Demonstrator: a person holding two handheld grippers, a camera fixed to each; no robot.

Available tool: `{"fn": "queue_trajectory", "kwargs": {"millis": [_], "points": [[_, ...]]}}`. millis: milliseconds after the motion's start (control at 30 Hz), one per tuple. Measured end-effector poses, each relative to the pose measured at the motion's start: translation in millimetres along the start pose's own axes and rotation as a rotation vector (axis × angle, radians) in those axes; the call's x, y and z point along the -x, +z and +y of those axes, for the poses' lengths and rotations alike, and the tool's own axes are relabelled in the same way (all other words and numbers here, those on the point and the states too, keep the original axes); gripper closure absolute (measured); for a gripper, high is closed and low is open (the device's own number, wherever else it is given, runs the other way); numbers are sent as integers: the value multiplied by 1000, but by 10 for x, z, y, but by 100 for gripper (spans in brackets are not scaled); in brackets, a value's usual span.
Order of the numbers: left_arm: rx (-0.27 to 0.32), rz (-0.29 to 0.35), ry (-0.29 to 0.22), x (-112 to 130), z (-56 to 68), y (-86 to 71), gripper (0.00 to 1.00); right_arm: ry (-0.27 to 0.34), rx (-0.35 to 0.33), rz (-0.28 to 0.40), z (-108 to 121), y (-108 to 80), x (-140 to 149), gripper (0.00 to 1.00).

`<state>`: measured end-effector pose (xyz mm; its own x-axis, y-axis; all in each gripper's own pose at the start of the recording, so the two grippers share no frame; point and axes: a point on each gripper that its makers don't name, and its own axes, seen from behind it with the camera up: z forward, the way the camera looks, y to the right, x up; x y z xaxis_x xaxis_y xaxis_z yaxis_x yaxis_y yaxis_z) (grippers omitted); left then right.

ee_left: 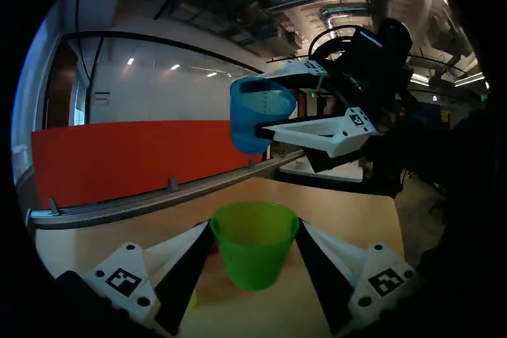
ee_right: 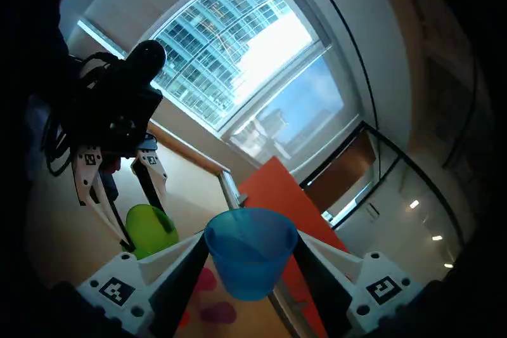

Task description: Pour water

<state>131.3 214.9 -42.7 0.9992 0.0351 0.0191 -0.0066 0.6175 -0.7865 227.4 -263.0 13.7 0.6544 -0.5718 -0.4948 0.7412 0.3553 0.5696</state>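
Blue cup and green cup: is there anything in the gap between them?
No. In the left gripper view the blue cup sits higher than the green cup, with only bare air between them.

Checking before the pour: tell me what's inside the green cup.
The green cup, gripped by the left gripper, shows a bare upper inner wall just below the rim. The cup's near wall covers its bottom, so whether any water sits there cannot be seen.
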Motion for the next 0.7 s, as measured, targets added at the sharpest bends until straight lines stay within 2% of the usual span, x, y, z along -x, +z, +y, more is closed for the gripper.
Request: {"fn": "queue_trajectory", "kwargs": {"millis": [700], "points": [[11, 6, 6, -54, 40, 69, 11, -139, 8, 1, 82, 99, -86, 9]]}}
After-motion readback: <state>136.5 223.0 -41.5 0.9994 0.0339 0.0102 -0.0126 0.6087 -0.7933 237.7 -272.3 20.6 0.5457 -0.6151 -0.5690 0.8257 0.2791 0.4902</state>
